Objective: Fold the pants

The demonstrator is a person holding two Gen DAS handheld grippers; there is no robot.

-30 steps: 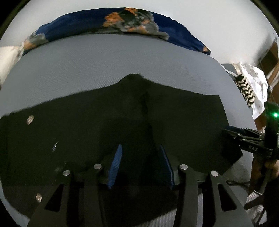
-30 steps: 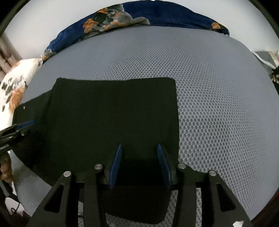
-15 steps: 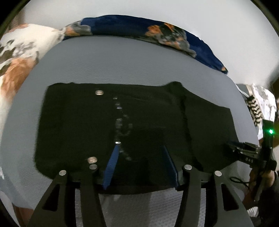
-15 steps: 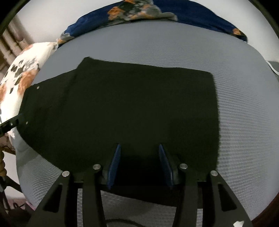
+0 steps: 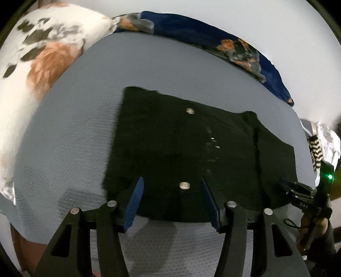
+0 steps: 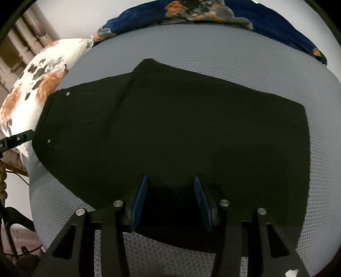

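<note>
Grey bed [image 5: 170, 70] – left claw [image 5: 171, 191] half-open (just widened) over black pants [image 5: 213, 149].

Pants [image 5: 191, 149]: matt black cloth, shiny metal rivets. Bed cover [image 6: 213, 42]: grey textured fabric, honeycomb weave. Pillow [image 5: 42, 53]: soft floral cloth. Blanket [image 6: 213, 10] at far edge: navy printed fabric. Left gripper [image 5: 171, 187], right gripper [image 6: 170, 187]: matt black plastic, ribbed blue pads.
</note>
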